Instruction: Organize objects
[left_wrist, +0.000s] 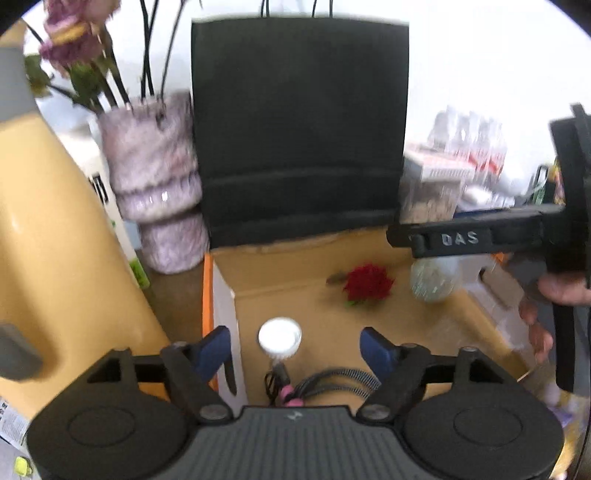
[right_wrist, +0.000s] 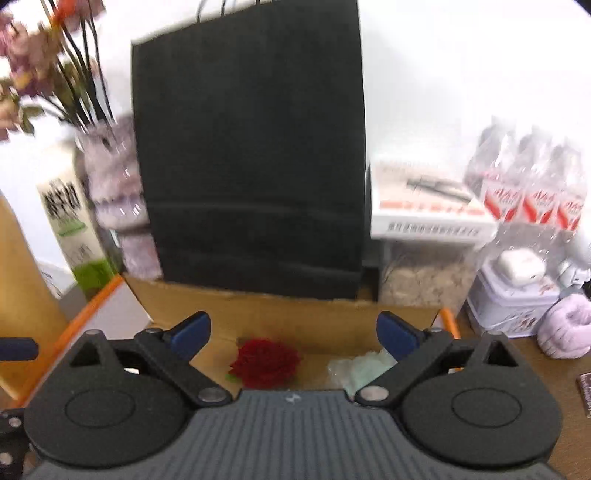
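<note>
While both grippers hang spread and empty | left gripper (left_wrist: 293, 345), right gripper (right_wrist: 293, 334) | red rose (right_wrist: 264, 362) is seen lying in cardboard box (right_wrist: 258, 314), white-capped bulb (left_wrist: 279, 338) nearby | rose judged light, soft, crushable: stem end preferred.

Both fisheye views were bright and evenly lit, source not visible. The white wall (left_wrist: 480, 66) was blown out to near pure white. The black paper bag (left_wrist: 299, 129) was crushed dark, only its fold lines readable. Motion blur was heavy across the background: dried flowers (right_wrist: 26, 62) smeared, bottle pack (right_wrist: 532, 184) and the carton's (right_wrist: 70, 218) print soft. The gripper bodies near the lens stayed sharp. There was a small glare spot on the marbled vase (left_wrist: 155, 199). Shadows were soft under the red rose (right_wrist: 264, 363). Barrel distortion was strong, with dark vignette corners.
</note>
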